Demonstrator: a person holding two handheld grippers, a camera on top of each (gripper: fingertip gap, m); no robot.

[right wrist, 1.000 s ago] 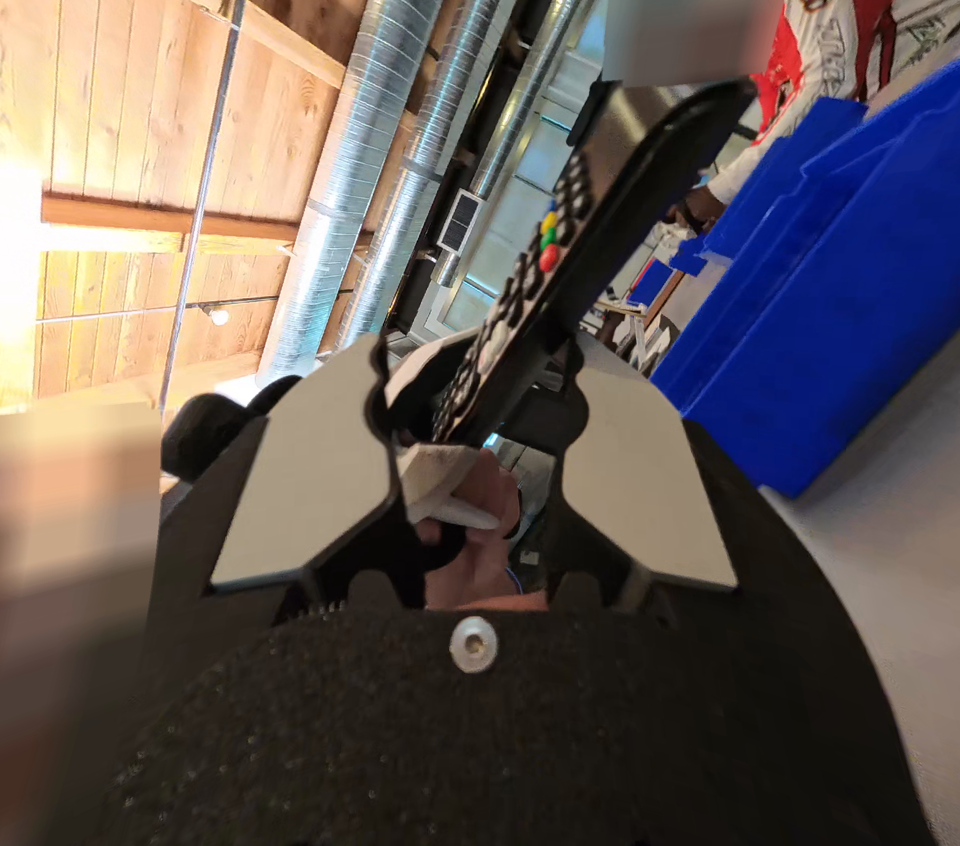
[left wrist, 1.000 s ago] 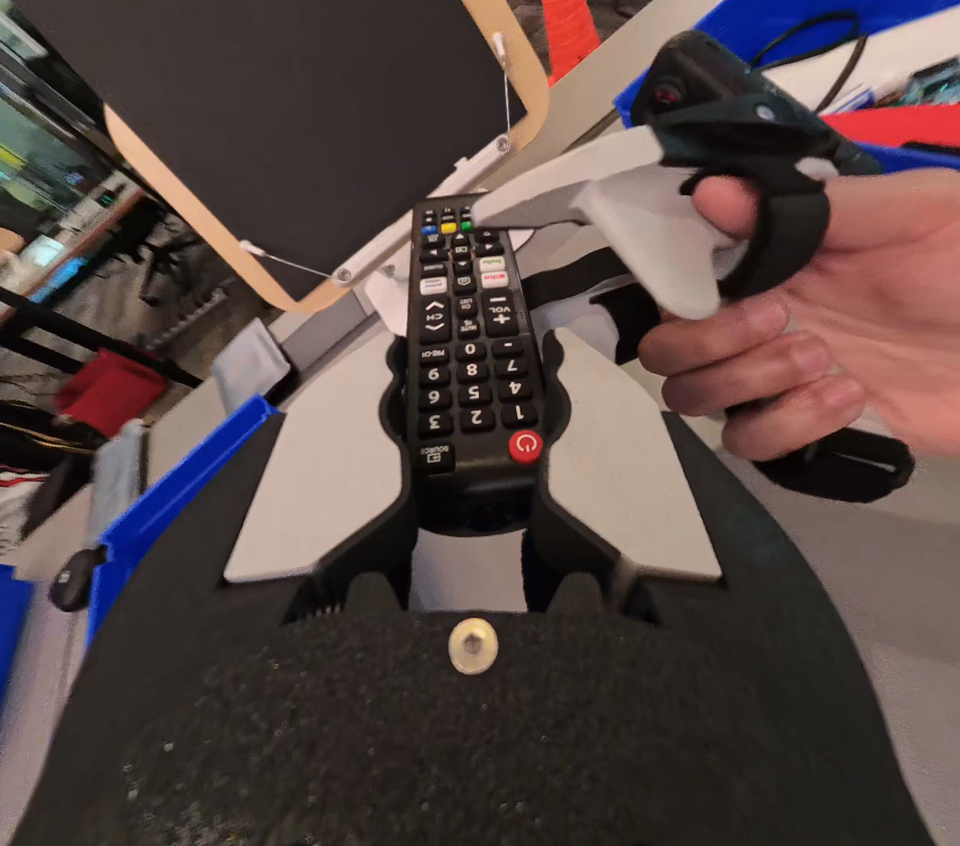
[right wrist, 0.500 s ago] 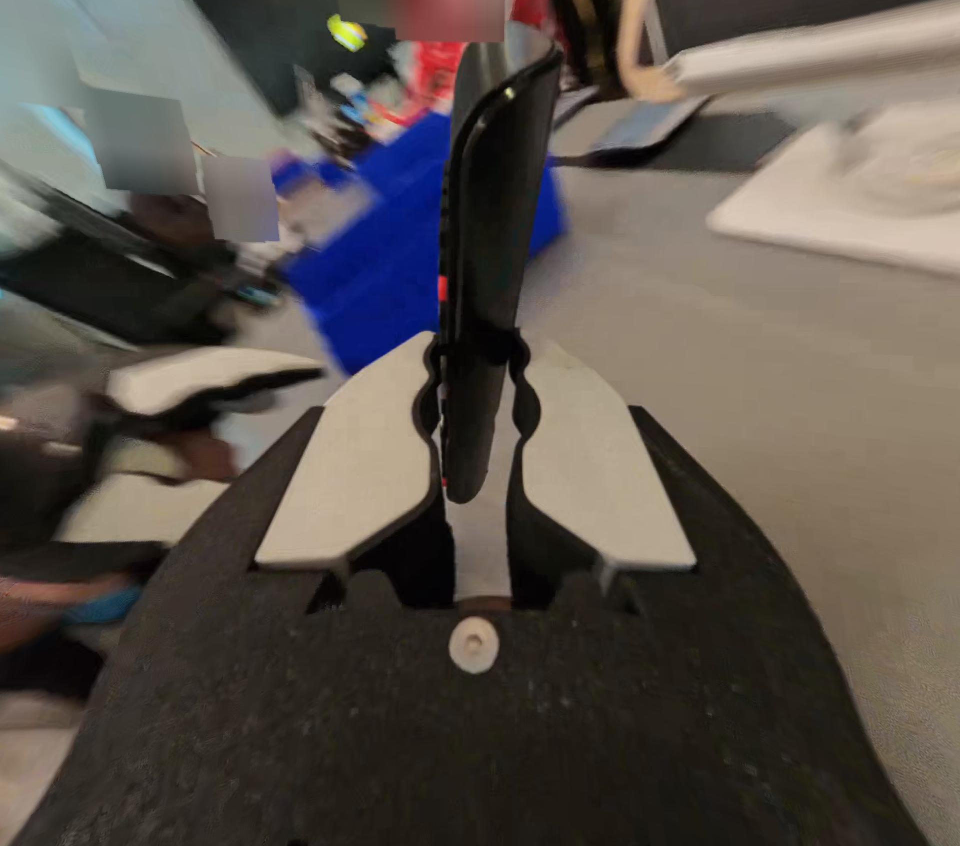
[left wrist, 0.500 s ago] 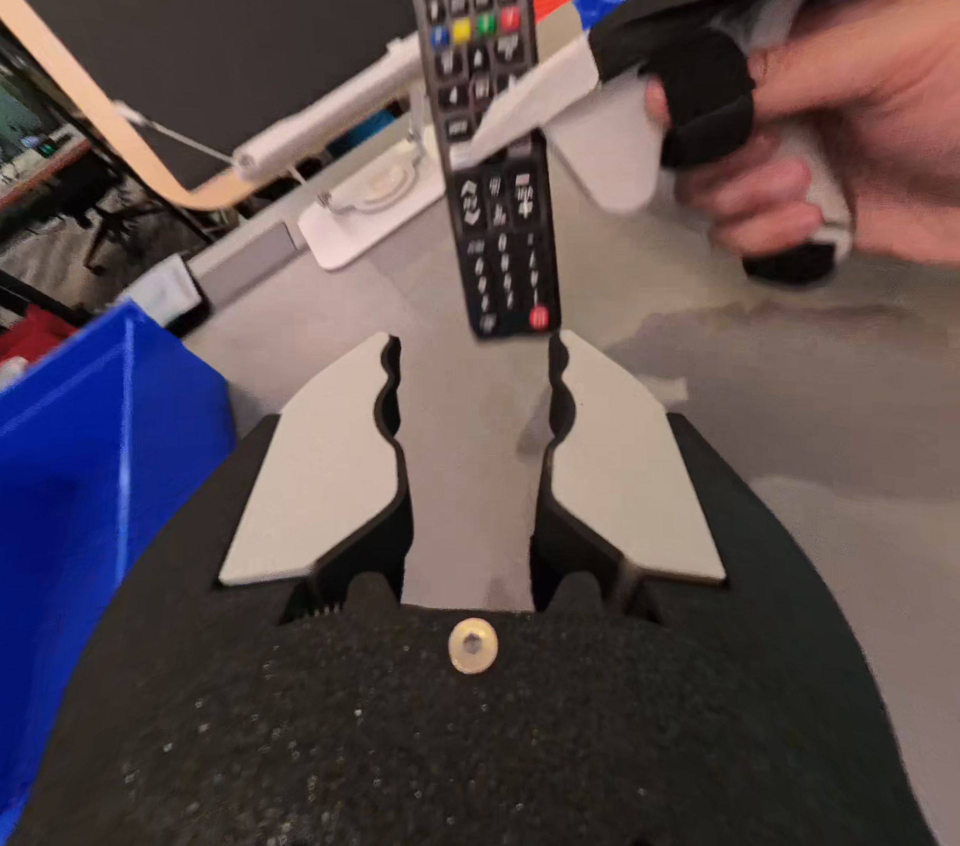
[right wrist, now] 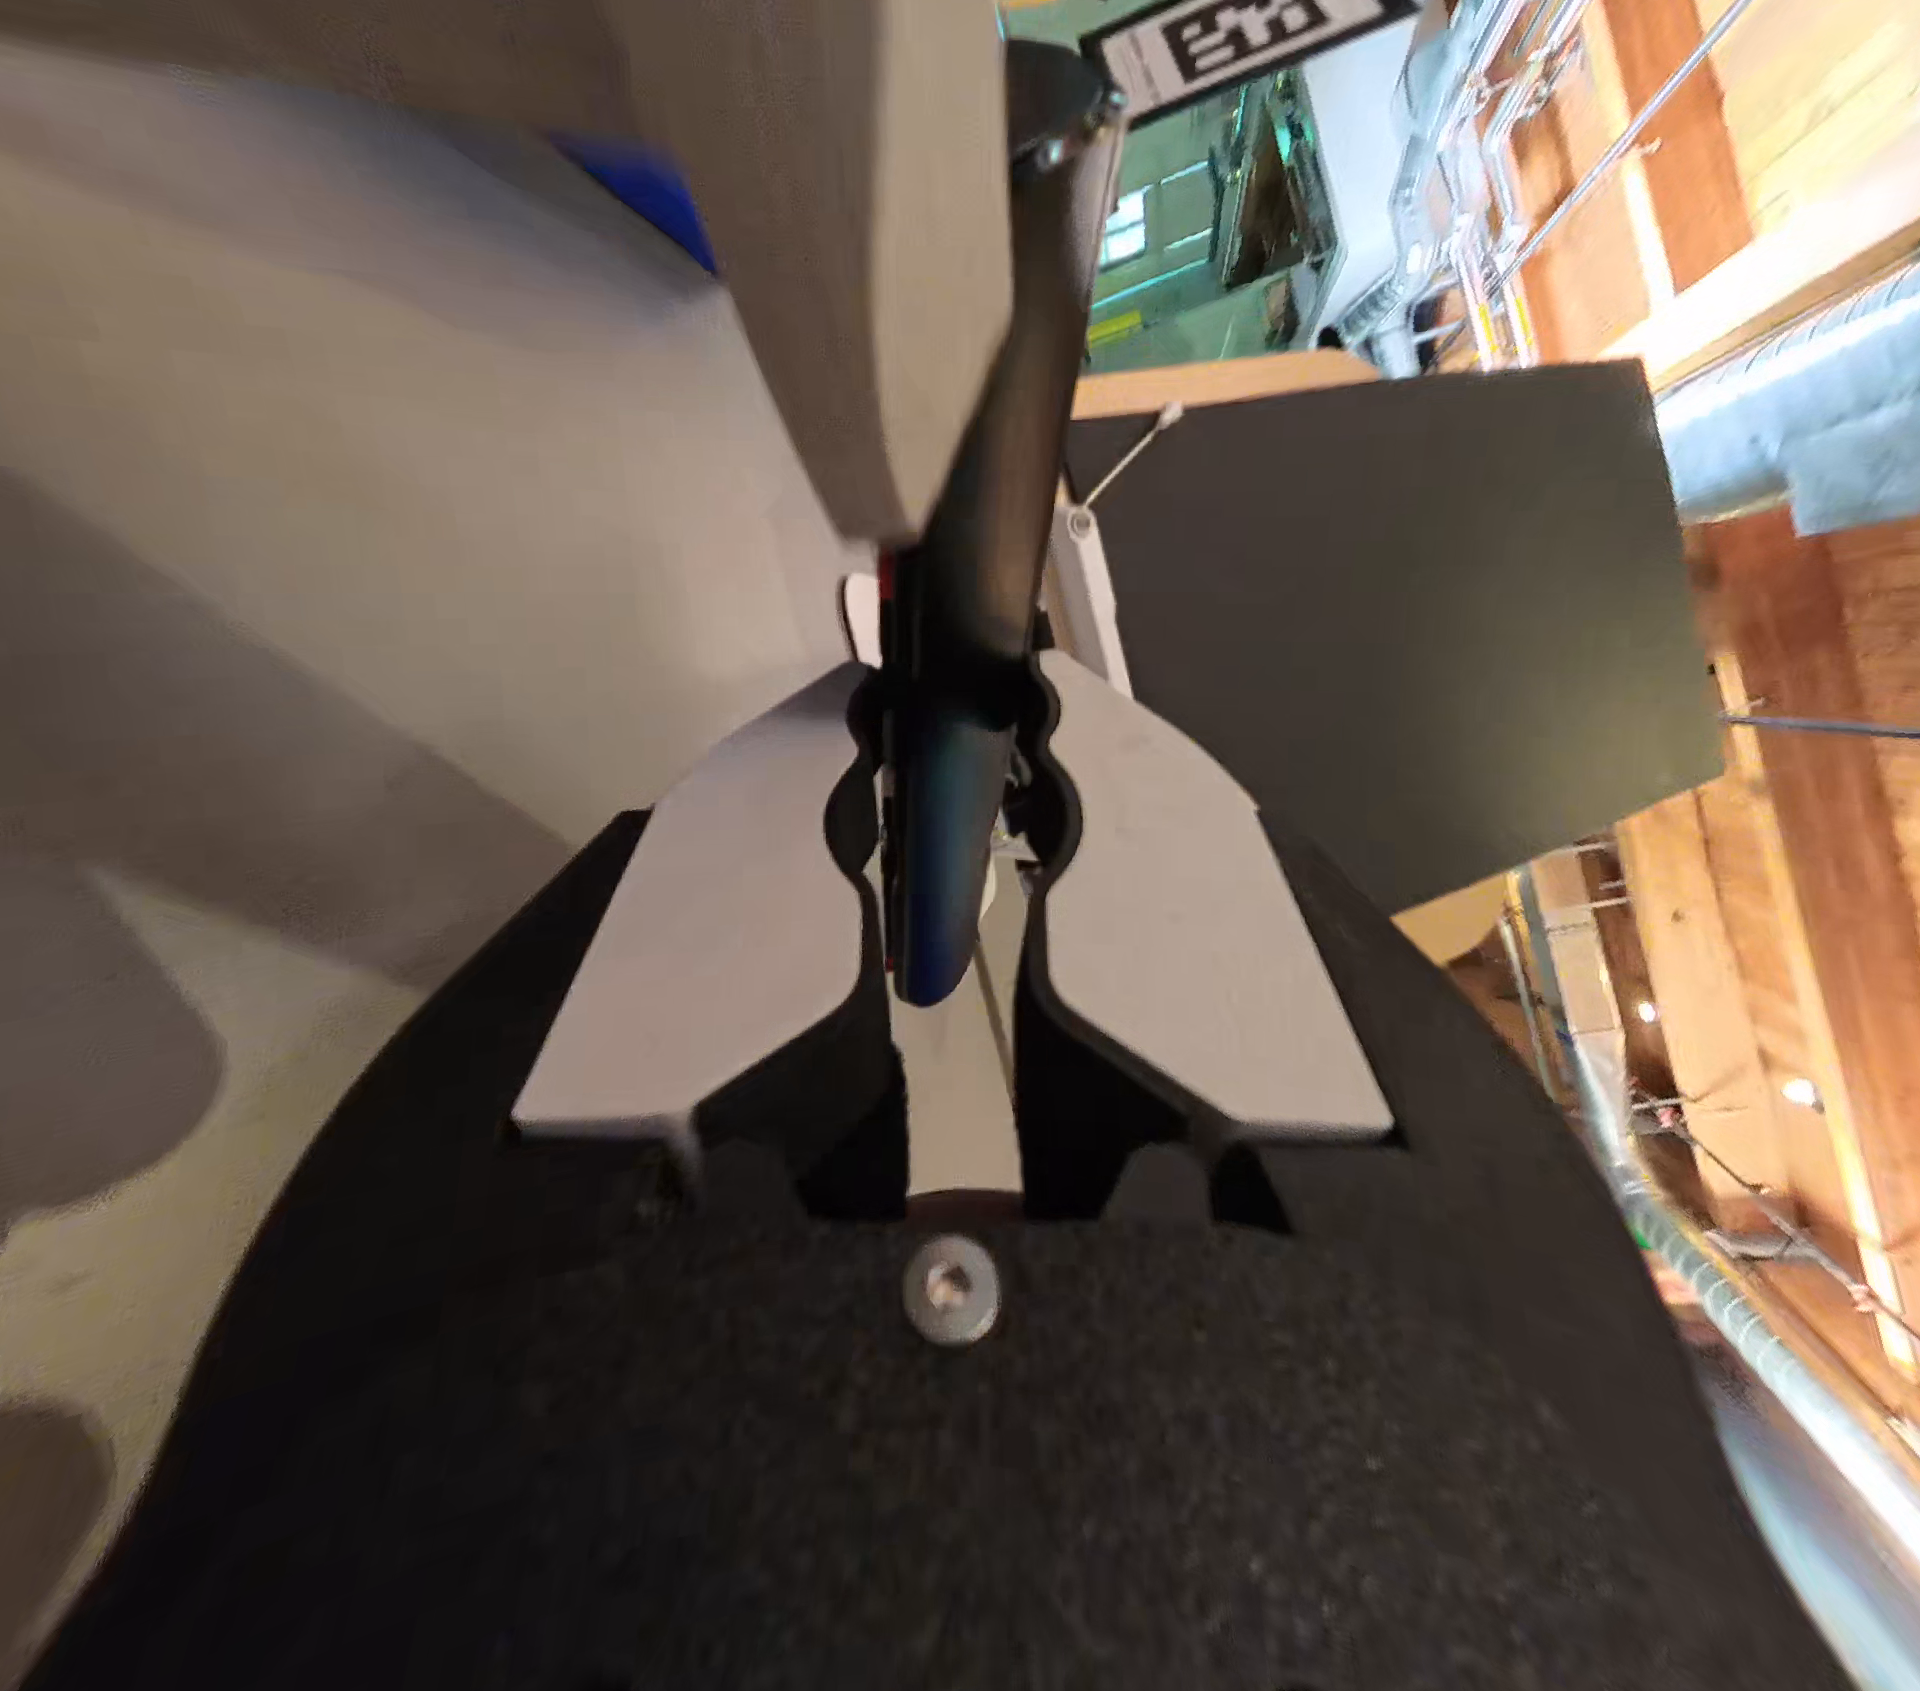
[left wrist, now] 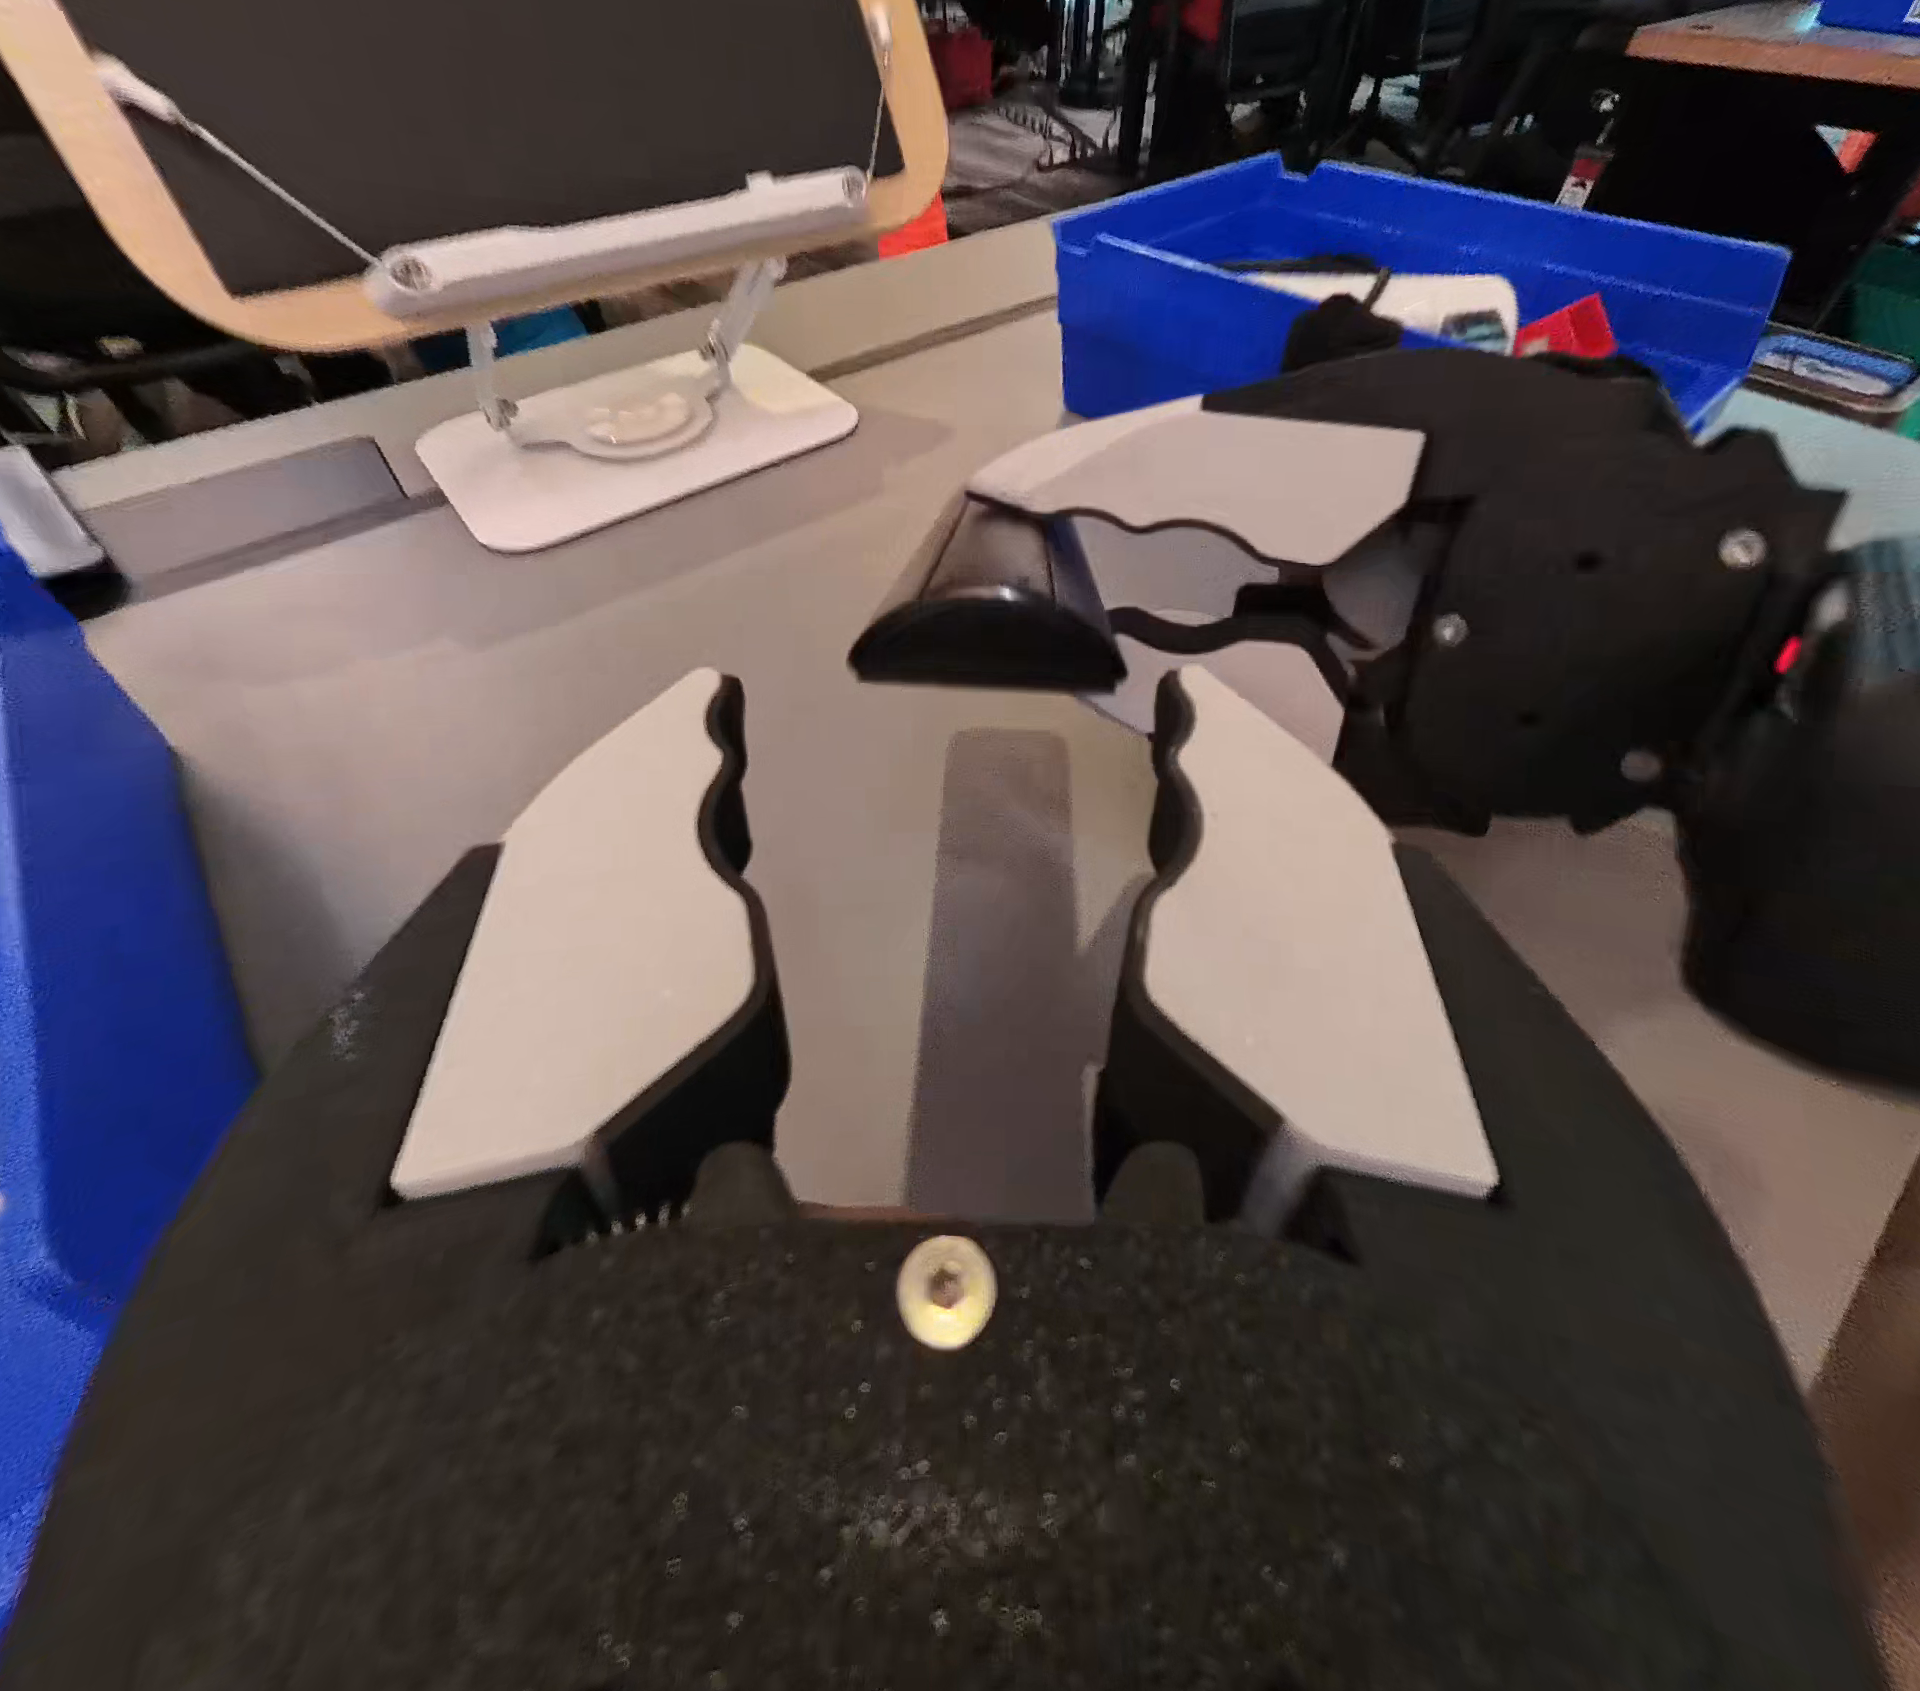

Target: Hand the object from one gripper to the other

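Grey tabletop [left wrist: 312, 706], blue plastic bins far right. Left gripper [left wrist: 945, 810] gapes, empty. Slim black remote control [left wrist: 987, 613] is clamped edgewise in right gripper [right wrist: 951, 768], just above table; slippage is risked by tilting.

Bare grey table [left wrist: 582, 706] ahead of the left gripper [left wrist: 945, 737]. Right gripper [left wrist: 1195, 571] with remote [left wrist: 982, 613] blocks right-front; blue bin [left wrist: 1403, 259] behind; tablet stand [left wrist: 634, 436] far left.

We see the stand [left wrist: 634, 436] on the table [left wrist: 343, 685] at back left, the bin [left wrist: 1423, 259] probably behind the right gripper [left wrist: 1081, 571].
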